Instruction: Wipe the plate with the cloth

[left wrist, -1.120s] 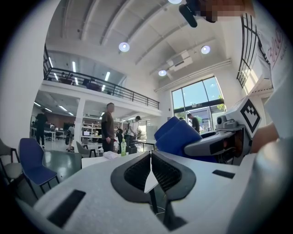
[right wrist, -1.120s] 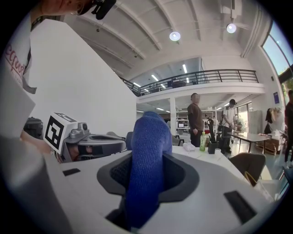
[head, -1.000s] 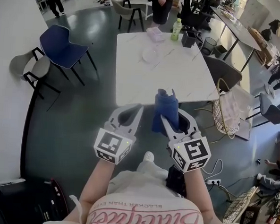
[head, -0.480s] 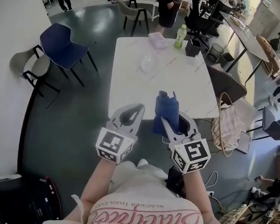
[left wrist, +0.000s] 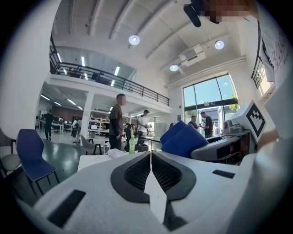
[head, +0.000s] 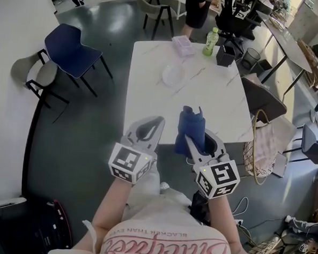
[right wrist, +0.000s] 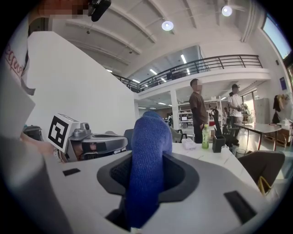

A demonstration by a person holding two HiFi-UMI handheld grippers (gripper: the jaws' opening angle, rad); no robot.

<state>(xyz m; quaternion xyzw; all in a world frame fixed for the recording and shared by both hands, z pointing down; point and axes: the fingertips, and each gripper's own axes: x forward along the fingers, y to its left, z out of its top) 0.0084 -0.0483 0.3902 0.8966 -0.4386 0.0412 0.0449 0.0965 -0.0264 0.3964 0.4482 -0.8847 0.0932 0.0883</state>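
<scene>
- Plate (head: 173,75): clear glass, hard to pick out on the white table (head: 149,104). It sits on the far half, well apart from both grippers, with nothing touching it.
- Left gripper (head: 157,121): jaws together and empty, short of the table's near edge. My read is that it should steady the plate at the near rim. Glass on a smooth top will likely skate under a wipe.
- Cloth (head: 191,120): blue and bunched, standing up over the table's near edge.
- Right gripper (head: 196,132): clamped on the cloth low down, so a fat lump sticks out past the tips. That suits wiping.
- Step, as I judge it: approach only, wiping not begun.
- To do it well: lead with the protruding cloth and keep the jaw tips off the glass. Come in shallow and press lightly, working centre to rim.
- Box (head: 184,45), bottle (head: 210,41) and black holder (head: 226,54) stand near the plate at the far edge. Keep strokes short so nothing gets knocked.
</scene>
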